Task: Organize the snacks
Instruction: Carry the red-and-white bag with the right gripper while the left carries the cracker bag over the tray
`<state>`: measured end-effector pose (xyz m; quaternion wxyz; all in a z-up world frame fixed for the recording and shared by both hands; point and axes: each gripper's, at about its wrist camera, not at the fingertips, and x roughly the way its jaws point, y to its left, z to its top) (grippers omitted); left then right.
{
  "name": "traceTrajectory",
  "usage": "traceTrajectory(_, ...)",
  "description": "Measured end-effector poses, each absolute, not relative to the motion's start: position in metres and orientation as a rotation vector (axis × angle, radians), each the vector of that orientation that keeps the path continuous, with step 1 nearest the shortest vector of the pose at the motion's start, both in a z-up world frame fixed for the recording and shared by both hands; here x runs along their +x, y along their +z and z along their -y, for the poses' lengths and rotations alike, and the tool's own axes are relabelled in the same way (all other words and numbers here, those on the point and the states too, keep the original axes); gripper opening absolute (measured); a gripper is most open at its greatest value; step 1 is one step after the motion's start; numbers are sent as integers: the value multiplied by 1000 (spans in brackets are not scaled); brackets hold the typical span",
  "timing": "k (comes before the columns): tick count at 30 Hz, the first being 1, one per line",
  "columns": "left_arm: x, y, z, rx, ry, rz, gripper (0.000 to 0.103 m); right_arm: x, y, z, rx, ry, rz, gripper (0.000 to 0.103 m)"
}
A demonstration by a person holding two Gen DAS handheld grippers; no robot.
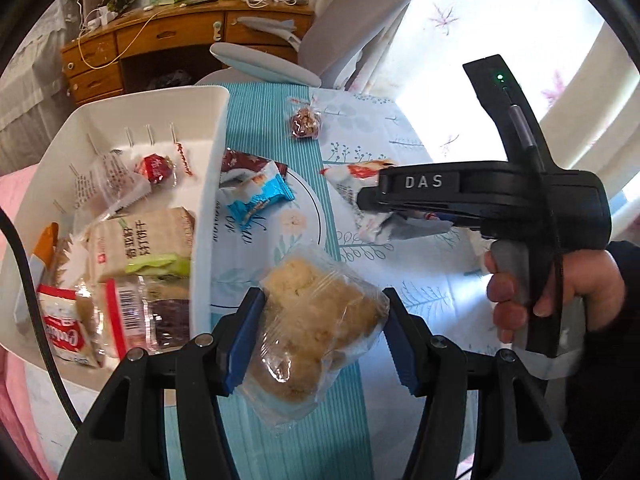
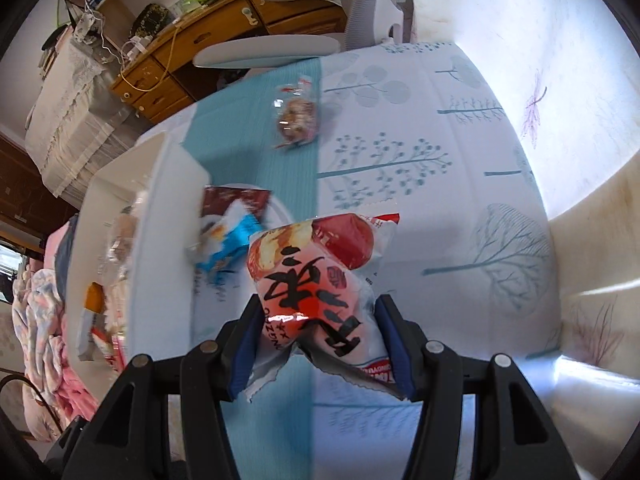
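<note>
With both tongs loaded, left tongs (image 1: 320,336) on crumbly cake pkt (image 1: 316,320), right tongs (image 2: 316,344) on red pkt (image 2: 316,280), we're mid-carry; next, drop into white bin (image 1: 208,184).

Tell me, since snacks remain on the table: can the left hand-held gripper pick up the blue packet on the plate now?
Probably not yet: the left hand-held gripper is already shut on a clear-wrapped pastry. The blue packet itself lies uncovered beside the white bin.

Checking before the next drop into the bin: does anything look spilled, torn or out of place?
Nothing spilled or torn. Three snacks remain outside the white bin: a blue packet and a brown packet on the plate, and a clear-wrapped nut snack alone farther back on the tablecloth.
</note>
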<state>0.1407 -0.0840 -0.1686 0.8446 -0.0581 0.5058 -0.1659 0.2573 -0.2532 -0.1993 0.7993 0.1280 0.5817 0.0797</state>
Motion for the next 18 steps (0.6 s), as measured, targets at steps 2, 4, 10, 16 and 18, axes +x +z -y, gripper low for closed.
traceTrajectory(2,138,-163,73,-125,-368,-1060,57,254,-194,244,286,176,-1237,56)
traceTrajectory(4,136,-159,61,-128,-389,-1054,57,249,-187,232,301,177,-1221,56)
traceTrajectory(10,136,-150,29,-132,-455,-1028,57,235,-175,201,366,195,-1197,56)
traceTrajectory(16,137,-143,1,-114,-493,-1010,57,223,-165,168,387,210,-1171,56)
traceTrajectory(18,138,-140,-9,-121,-498,-1002,57,220,-163,159,390,213,-1162,56)
